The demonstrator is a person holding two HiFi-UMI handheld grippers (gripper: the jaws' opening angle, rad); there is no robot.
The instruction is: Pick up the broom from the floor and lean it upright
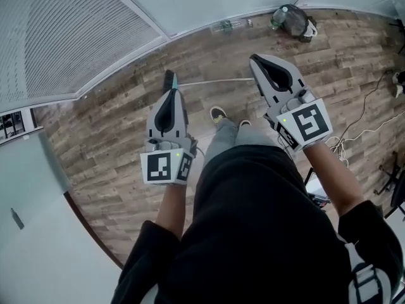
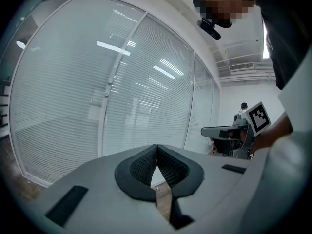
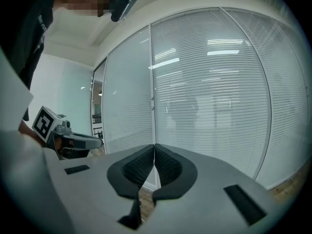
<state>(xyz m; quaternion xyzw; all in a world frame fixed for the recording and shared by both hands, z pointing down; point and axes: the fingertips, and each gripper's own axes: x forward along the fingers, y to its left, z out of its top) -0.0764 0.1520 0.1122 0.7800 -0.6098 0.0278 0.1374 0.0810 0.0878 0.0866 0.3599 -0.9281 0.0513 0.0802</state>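
Note:
The broom lies flat on the wooden floor ahead of me: a thin pale handle point(image 1: 218, 81) runs left to right, with a dark head point(image 1: 169, 78) at its left end. My left gripper point(image 1: 171, 94) is held above the floor just short of that head, shut and empty. My right gripper point(image 1: 254, 59) is level with the handle's right end, also shut with nothing between its pads. In the left gripper view the pads point(image 2: 157, 150) meet in front of a blinded glass wall. The right gripper view shows its pads point(image 3: 154, 149) touching likewise, and no broom appears in either gripper view.
A glass wall with blinds point(image 1: 69, 37) runs along the far left. A dark bag point(image 1: 296, 20) and a bottle point(image 1: 276, 18) sit by the far wall. Cables point(image 1: 370, 109) trail over the floor at the right. My own legs and shoes point(image 1: 218, 114) stand between the grippers.

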